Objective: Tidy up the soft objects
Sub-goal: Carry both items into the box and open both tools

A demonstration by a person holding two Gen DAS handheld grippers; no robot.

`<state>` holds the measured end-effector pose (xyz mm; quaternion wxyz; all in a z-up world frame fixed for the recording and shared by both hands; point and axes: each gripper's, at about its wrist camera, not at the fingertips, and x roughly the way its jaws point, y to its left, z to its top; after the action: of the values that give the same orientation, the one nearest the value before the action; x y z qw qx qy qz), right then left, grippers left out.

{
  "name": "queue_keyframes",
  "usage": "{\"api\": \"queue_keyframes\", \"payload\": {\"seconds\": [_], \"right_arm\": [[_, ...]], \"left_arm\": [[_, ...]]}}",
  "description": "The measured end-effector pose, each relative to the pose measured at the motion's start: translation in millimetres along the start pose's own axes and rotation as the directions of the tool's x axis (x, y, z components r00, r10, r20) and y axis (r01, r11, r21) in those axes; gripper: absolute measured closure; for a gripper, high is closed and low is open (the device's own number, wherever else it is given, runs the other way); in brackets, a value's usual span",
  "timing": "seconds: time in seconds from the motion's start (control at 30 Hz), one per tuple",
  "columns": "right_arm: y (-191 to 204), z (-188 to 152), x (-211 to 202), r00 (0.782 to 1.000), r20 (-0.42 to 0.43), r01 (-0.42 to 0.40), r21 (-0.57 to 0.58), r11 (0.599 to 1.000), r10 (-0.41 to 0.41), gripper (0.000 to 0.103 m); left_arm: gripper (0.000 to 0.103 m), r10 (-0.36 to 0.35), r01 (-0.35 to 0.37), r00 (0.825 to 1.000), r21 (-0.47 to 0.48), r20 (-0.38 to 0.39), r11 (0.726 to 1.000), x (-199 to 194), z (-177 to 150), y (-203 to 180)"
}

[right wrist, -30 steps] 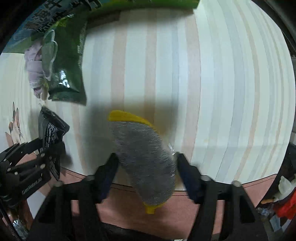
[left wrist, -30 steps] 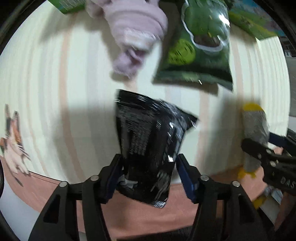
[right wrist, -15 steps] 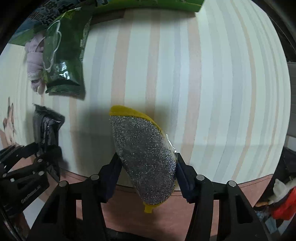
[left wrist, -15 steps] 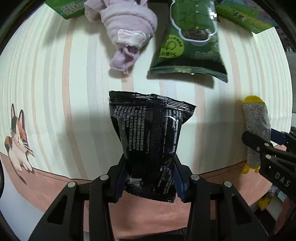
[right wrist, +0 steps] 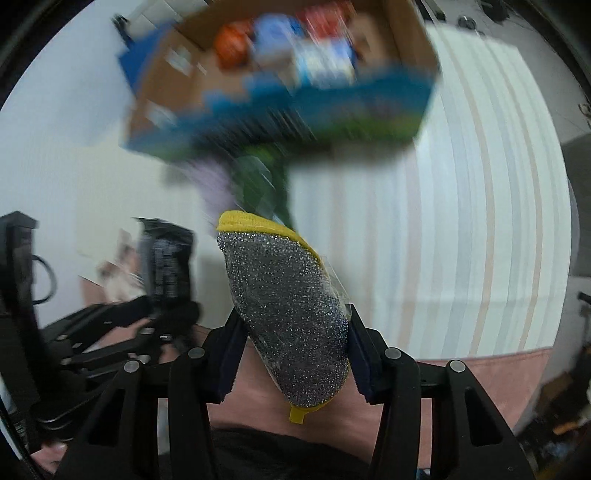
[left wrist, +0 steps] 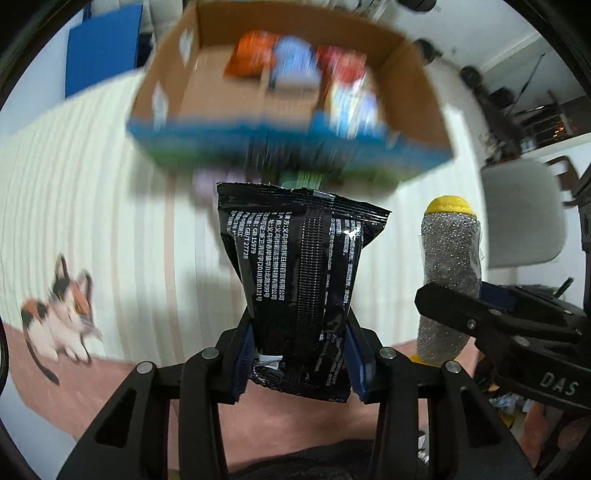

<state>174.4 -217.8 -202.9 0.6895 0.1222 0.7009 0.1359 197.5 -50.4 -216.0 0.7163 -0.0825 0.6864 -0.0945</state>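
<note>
My left gripper [left wrist: 299,354] is shut on a black snack packet [left wrist: 299,273] and holds it upright above the striped cloth. My right gripper [right wrist: 293,354] is shut on a silver glitter sponge with a yellow edge [right wrist: 284,314]; the sponge also shows at the right of the left wrist view [left wrist: 448,266]. A cardboard box with blue-green sides [left wrist: 417,110] stands ahead, blurred, with several colourful packets inside; it also shows in the right wrist view [right wrist: 402,33]. A lilac cloth [right wrist: 218,184] and a green packet [right wrist: 258,181] lie in front of the box.
A striped cream tablecloth [right wrist: 461,221] with a cat print [left wrist: 62,314] covers the table, with a pink border at its near edge. A pale chair [left wrist: 524,218] stands to the right. The left gripper and packet show at the left of the right wrist view [right wrist: 166,258].
Both grippers closed on their objects and lifted and tilted up. The view swung from the tabletop towards the cardboard box, which is now in sight.
</note>
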Motion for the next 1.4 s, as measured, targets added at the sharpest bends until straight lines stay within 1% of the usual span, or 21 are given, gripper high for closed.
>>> {"api": "queue_keyframes", "payload": {"seconds": [0.1,0.17,0.23,0.27,0.3,0.4,0.47,0.53,0.63,0.73,0.9,1.0,1.07,1.13,1.2,1.23,1.27,1.3,1.33,1.37,1.4], "right_arm": [[15.9,31.9,-33.9,0.997,0.067,-0.050,-0.005,0.999,0.050,0.050],[25.5,57.1,-48.8,0.992,0.106,-0.074,-0.005,0.997,0.074,0.050],[27.8,85.2,-57.4,0.988,0.133,-0.085,0.001,0.996,0.084,0.050],[26.8,105.1,-61.9,0.986,0.141,-0.092,0.009,0.996,0.090,0.050],[32.3,116.6,-63.6,0.985,0.149,-0.092,0.015,0.996,0.089,0.050],[37.8,158.3,-46.4,0.986,0.146,-0.090,0.048,0.995,0.082,0.050],[35.6,179.5,-25.3,0.989,0.127,-0.085,0.079,0.993,0.074,0.050],[30.7,196.1,-2.0,0.992,0.108,-0.080,0.111,0.991,0.068,0.050],[23.2,210.7,25.5,0.996,0.070,-0.069,0.155,0.986,0.059,0.050],[17.2,220.6,48.0,0.998,0.040,-0.050,0.183,0.982,0.043,0.050],[8.7,234.3,79.1,1.000,-0.006,-0.003,0.198,0.980,0.004,0.050],[7.1,238.7,90.1,0.999,-0.030,0.014,0.188,0.982,-0.009,0.050],[7.4,240.2,96.2,0.998,-0.060,0.018,0.178,0.984,-0.008,0.046],[8.3,241.6,98.4,0.997,-0.073,0.038,0.160,0.986,-0.027,0.043],[9.6,242.1,97.3,0.995,-0.083,0.067,0.142,0.988,-0.056,0.030],[10.9,242.6,96.6,0.994,-0.084,0.076,0.132,0.988,-0.065,0.024],[11.8,243.2,94.9,0.993,-0.083,0.090,0.118,0.989,-0.081,0.024],[12.6,242.6,92.9,0.992,-0.085,0.105,0.110,0.988,-0.096,0.024],[13.4,242.3,91.4,0.990,-0.089,0.117,0.103,0.988,-0.108,0.023],[14.5,241.7,89.1,0.990,-0.090,0.121,0.096,0.988,-0.113,0.019],[15.4,240.8,86.1,0.989,-0.088,0.127,0.092,0.988,-0.119,0.016]], "left_arm": [[0.063,-0.009,0.009,0.999,0.003,0.043,1.000,-27.7,38.6,6.4],[0.063,0.015,-0.014,0.998,-0.006,0.067,1.000,-34.3,71.8,15.5],[0.063,0.057,-0.056,0.996,-0.017,0.070,0.998,-36.0,102.5,23.2],[0.063,0.060,-0.059,0.996,-0.023,0.060,0.998,-34.9,120.6,29.8],[0.063,0.054,-0.053,0.997,-0.030,0.046,0.998,-30.0,133.6,36.0],[0.063,0.036,-0.037,0.999,-0.065,-0.013,0.997,-11.1,176.8,51.2],[0.063,0.037,-0.043,0.997,-0.087,-0.061,0.995,6.3,198.5,59.7],[0.063,0.030,-0.041,0.994,-0.104,-0.104,0.994,19.8,213.5,65.6],[0.063,0.011,-0.032,0.983,-0.117,-0.181,0.993,49.4,223.6,72.7],[0.063,0.006,-0.035,0.973,-0.125,-0.232,0.992,73.5,231.8,78.1],[0.062,-0.023,-0.021,0.956,-0.146,-0.293,0.989,101.0,238.6,87.3],[0.060,-0.013,-0.031,0.948,-0.133,-0.318,0.991,108.3,240.9,86.9],[0.059,-0.009,-0.035,0.943,-0.127,-0.333,0.991,109.4,240.6,85.5],[0.055,-0.010,-0.033,0.943,-0.125,-0.333,0.992,105.9,240.7,84.7],[0.054,-0.008,-0.027,0.946,-0.103,-0.324,0.994,98.9,240.7,80.5],[0.047,0.004,-0.035,0.948,-0.092,-0.317,0.995,94.8,240.3,79.1],[0.039,0.019,-0.045,0.952,-0.080,-0.306,0.996,89.9,240.0,77.8],[0.026,0.025,-0.049,0.956,-0.074,-0.293,0.996,85.6,239.8,76.8],[0.023,0.031,-0.053,0.960,-0.072,-0.279,0.996,80.3,239.6,76.4],[0.023,0.037,-0.058,0.963,-0.070,-0.269,0.996,75.6,238.5,76.3],[0.015,0.039,-0.058,0.964,-0.068,-0.262,0.996,70.9,236.8,76.1]]}}
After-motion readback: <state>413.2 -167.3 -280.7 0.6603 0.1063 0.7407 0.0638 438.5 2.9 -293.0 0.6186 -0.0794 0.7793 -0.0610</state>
